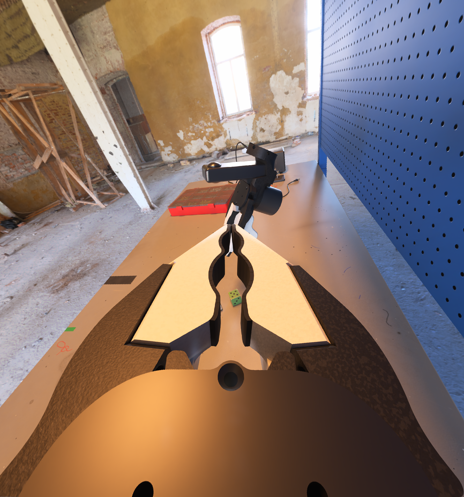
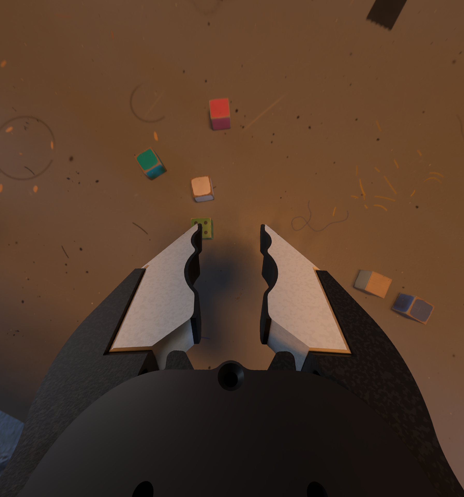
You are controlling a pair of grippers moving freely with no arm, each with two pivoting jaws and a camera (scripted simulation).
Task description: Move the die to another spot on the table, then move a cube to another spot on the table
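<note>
A small green die (image 2: 207,228) with dark pips lies on the brown table (image 2: 279,134), just beyond my right gripper's left fingertip, which hides part of it. My right gripper (image 2: 230,228) is open and empty, pointing down at the table. Beyond it lie a white cube (image 2: 202,188), a teal cube (image 2: 150,162) and a red cube (image 2: 219,113). A beige cube (image 2: 373,282) and a blue cube (image 2: 412,308) lie to its right. My left gripper (image 1: 231,228) is shut and empty above the table; the die (image 1: 235,297) shows through the gap between its fingers.
The right gripper's black body (image 1: 252,188) hangs ahead in the left wrist view. A red compartment case (image 1: 198,201) sits at the table's far end. A blue pegboard wall (image 1: 400,134) runs along the right. The table edge drops off at the left.
</note>
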